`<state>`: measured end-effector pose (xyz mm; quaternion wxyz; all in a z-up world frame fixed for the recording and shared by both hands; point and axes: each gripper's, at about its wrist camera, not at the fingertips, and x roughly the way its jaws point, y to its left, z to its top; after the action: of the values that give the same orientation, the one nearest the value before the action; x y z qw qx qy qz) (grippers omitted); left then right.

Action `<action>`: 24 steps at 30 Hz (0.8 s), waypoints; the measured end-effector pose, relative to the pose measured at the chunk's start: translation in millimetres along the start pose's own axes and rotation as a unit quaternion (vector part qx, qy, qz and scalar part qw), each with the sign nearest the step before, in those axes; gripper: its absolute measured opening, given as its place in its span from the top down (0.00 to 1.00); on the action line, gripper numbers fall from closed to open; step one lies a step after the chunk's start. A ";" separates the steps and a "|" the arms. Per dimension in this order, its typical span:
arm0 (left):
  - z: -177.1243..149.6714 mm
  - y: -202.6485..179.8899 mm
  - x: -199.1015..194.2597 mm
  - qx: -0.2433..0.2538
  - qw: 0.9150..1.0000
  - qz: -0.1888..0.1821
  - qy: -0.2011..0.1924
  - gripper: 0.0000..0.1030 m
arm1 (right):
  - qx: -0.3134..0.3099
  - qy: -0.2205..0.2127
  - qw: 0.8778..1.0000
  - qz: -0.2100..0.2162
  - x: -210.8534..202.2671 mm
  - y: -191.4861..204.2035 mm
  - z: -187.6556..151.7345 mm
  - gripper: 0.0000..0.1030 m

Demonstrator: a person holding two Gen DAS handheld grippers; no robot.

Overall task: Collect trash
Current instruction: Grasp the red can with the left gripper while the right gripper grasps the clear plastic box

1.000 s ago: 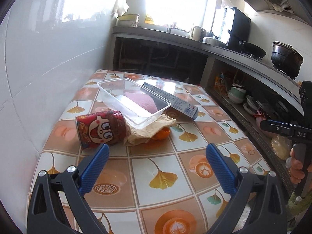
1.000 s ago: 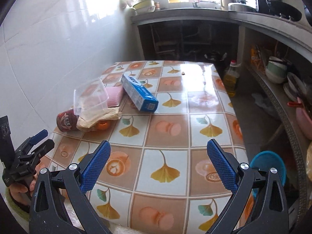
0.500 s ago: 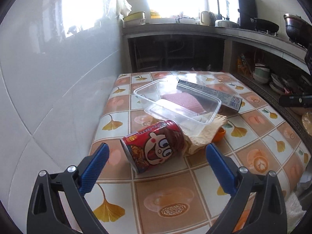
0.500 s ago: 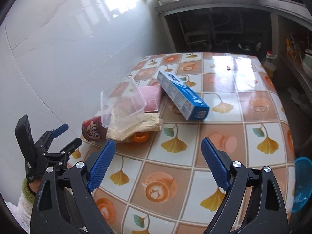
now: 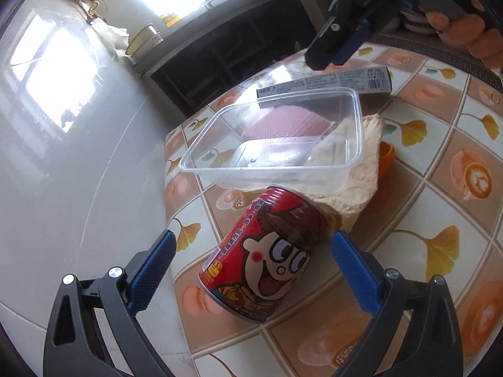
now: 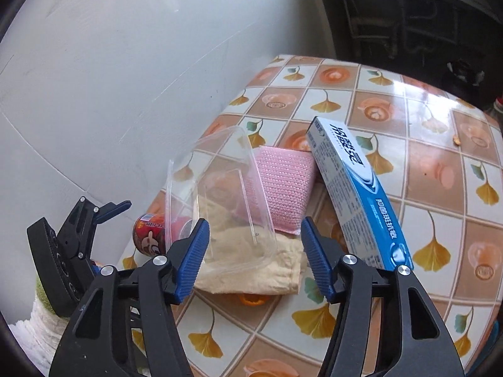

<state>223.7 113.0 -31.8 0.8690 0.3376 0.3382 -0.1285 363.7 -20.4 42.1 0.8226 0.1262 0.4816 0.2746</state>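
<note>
Left gripper fingers spread, straddling red can lying on tiled bench, not touching, right gripper fingers just narrowing, unclenched, over clear container and beige cloth, toothpaste box beside.

The left gripper pointed down at a slant, and its two blue fingers stood wide apart, not pressing on anything. In the right wrist view this gripper appeared at the lower left, seen from the side, held by a hand in a white and green glove.

The right gripper also pointed down at a slant. Its jaws had just been closing, but the blue fingers were apart and no pad pressed on a thing. In the left wrist view the right gripper came in from the upper right, and bare fingertips of the hand were wrapped on its handle.
</note>
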 end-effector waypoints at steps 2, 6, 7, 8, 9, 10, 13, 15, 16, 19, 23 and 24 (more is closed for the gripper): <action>2.4 -3.3 8.3 0.025 1.000 -0.002 0.011 0.06 | -0.001 0.018 1.000 0.007 13.4 -2.6 7.0 0.51; 4.4 -14.6 26.6 0.093 0.995 0.007 0.042 0.06 | -0.009 0.049 0.999 0.007 37.2 -5.9 17.2 0.60; 4.0 -17.9 30.8 0.108 0.993 0.011 0.050 0.06 | -0.010 0.055 0.998 0.008 40.8 -7.0 18.7 0.62; 3.6 -21.2 32.6 0.119 0.991 0.013 0.055 0.06 | -0.012 0.063 0.998 0.009 45.9 -7.2 19.4 0.66; 3.3 -23.7 35.4 0.128 0.990 0.016 0.058 0.08 | -0.013 0.068 0.998 0.007 50.5 -7.2 20.0 0.71; 3.0 -25.2 38.6 0.132 0.989 0.016 0.065 0.11 | -0.014 0.071 0.997 0.004 54.4 -7.7 21.0 0.74; 4.7 -24.5 42.1 0.128 0.989 0.015 0.072 0.23 | -0.011 0.077 0.997 0.005 62.0 -8.8 22.2 0.92; 6.1 -22.3 42.6 0.115 0.990 0.009 0.077 0.30 | -0.011 0.072 0.997 0.011 60.7 -7.7 21.6 0.97; 6.0 -21.0 42.7 0.108 0.991 0.008 0.077 0.30 | -0.011 0.068 0.998 0.015 59.2 -7.0 21.8 0.97; 5.1 -20.1 39.5 0.095 0.992 -0.001 0.077 0.30 | -0.014 0.054 0.998 0.009 49.4 -3.8 21.9 0.98; 1.7 -15.9 29.9 0.060 0.995 -0.024 0.080 0.30 | -0.008 0.033 0.999 0.010 32.5 -4.3 21.4 0.98; 0.1 -14.3 27.0 0.048 0.995 -0.030 0.082 0.30 | -0.004 0.026 1.000 0.011 26.6 -5.2 20.7 0.98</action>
<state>237.3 102.5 -57.1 0.8170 0.3781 0.4114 -0.1422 393.5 -8.2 30.8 0.8073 0.1208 0.5004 0.2885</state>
